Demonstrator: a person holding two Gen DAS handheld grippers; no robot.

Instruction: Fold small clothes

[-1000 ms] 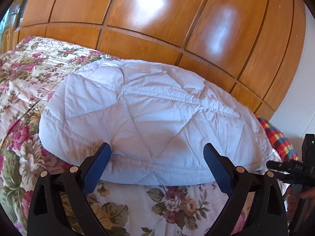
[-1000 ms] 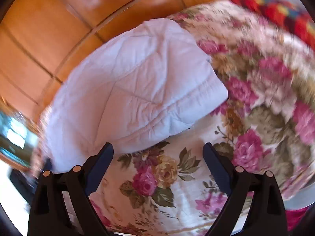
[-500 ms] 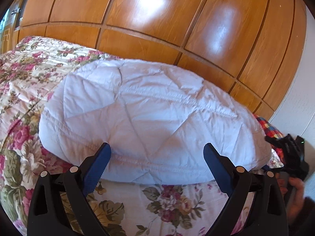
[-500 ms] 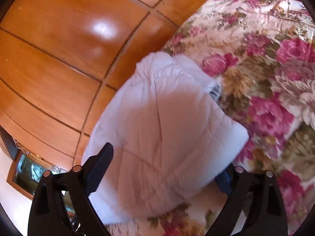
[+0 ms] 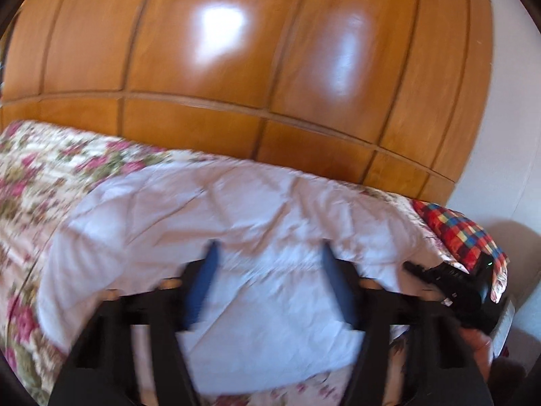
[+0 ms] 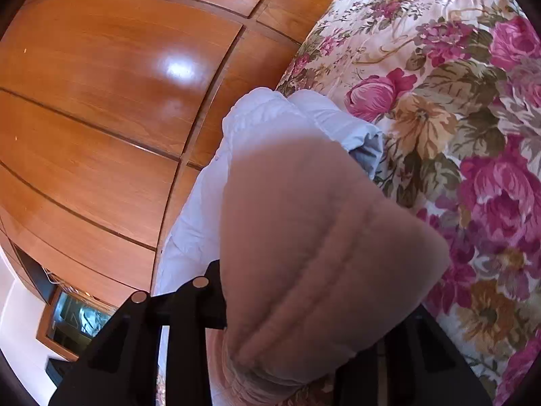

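The left gripper (image 5: 268,270) has just been closing, and its blue pads (image 5: 203,284) now stand at either side of a raised fold of the quilted white garment (image 5: 236,209), pinching the near hem between them. The cloth bunches up between the fingers and drapes down over the black frame. This view is blurred, so the stitching reads only as faint diamond lines.

The right gripper (image 6: 304,287) has also just been closing. Its jaws are almost wholly hidden behind a thick bulge of the same garment (image 6: 263,128), which fills the middle of that view and lies pressed against the lens, shaded a dull pinkish tone with a double seam running across it. The cloth sits between the fingers and looks clamped there.

The garment is pale, puffy and quilted, lying on the floral bedspread (image 5: 50,169) near the far edge of the bed, close to the glossy wooden wardrobe (image 5: 236,67).

Only the left view shows the right gripper from outside, held in a hand at the garment's right end, with a checked red cushion (image 5: 456,233) behind it. Only the right view shows the big pink roses of the bedspread (image 6: 473,101) sharply, and a mirror or screen (image 6: 77,318) low at the wardrobe's end.
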